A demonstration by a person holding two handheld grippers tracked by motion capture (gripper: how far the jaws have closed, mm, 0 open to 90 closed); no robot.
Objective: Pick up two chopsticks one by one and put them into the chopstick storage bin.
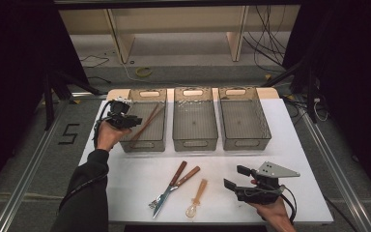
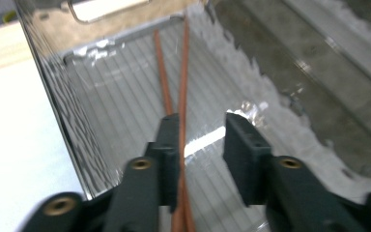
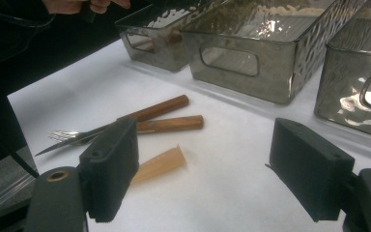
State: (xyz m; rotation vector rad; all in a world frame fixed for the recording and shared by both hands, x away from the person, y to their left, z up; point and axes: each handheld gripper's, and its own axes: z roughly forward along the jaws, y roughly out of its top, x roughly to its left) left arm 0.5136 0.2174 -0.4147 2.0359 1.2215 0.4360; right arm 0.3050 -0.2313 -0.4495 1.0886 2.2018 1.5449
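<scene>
Reddish-brown wooden chopsticks (image 1: 146, 122) lie as a pair inside the left smoky translucent plastic bin (image 1: 144, 143), slanted from its 7 o'clock corner up toward 1 o'clock, near ends crossing. Left gripper (image 1: 136, 120) hangs over the bin's 9 o'clock wall, fingers (image 2: 168, 140) parted; sticks run between them, one just beside the left pad, no clamp visible. Reads as a drop-off: sticks sorted into this bin, fingers loosened to let go. No earlier picture, so only the present gap is told.

Middle smoky bin (image 1: 195, 121) and right smoky bin (image 1: 244, 120) look bare inside, likely waiting for other utensil types.

On the white desk (image 1: 299, 145) at 6 o'clock of the bins: wood-handled fork (image 1: 165, 193) and wood-handled knife (image 1: 170, 185) side by side, amber translucent small whisk (image 1: 197, 197) just to their 3 o'clock. Right gripper (image 1: 233, 177) waits near the desk's 5 o'clock corner, fingers (image 3: 110, 166) wide apart, nothing between, aimed at the pile, so probably next pick.

View differences: left gripper view gives stick-versus-pad contact and the ribbed bin floor (image 2: 125, 111), which the high view can't resolve. Right gripper view shows the whisk handle (image 3: 162, 164) closest, fork tines (image 3: 63, 134), bin handle cutouts. High view alone gives the whole layout.
</scene>
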